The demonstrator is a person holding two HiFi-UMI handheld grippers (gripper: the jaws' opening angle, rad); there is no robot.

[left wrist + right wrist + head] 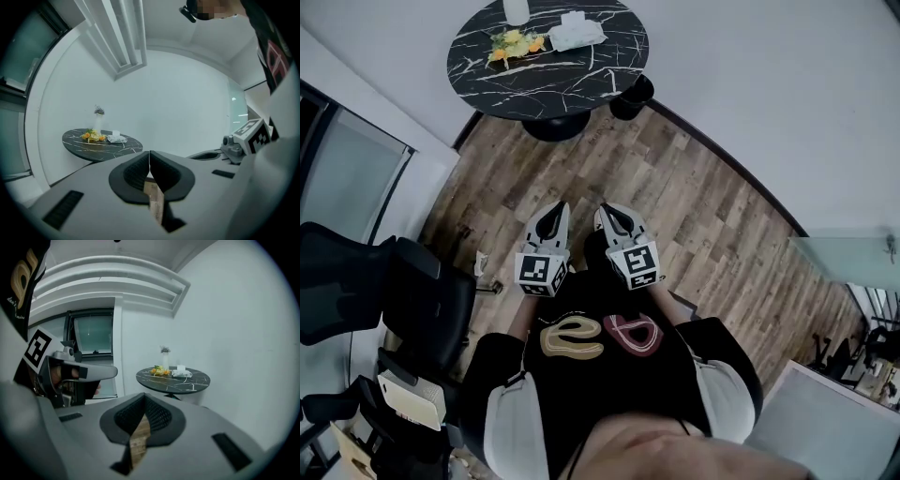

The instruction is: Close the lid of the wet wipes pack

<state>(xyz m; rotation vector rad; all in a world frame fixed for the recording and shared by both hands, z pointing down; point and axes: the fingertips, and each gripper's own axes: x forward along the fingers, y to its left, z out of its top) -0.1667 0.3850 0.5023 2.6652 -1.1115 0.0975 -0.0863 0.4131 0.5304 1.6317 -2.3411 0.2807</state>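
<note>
The wet wipes pack [577, 33] lies on a round black marble table [581, 80] far ahead, next to yellow-orange flowers [516, 44]. It is white and small at this distance; its lid cannot be made out. My left gripper [554, 210] and right gripper [610, 212] are held side by side close to my chest, over the wood floor, well short of the table. Both are shut with nothing between the jaws. The left gripper view shows the pack [116, 138] on the table [93, 149] beyond the left gripper [149, 153]. In the right gripper view the pack [182, 373] lies past the right gripper [144, 397].
Black office chairs [394, 291] stand at my left by a glass wall. A small black object [633, 94] sits on the floor beside the table's foot. A white wall curves behind the table. A white vase [165, 359] stands on the table.
</note>
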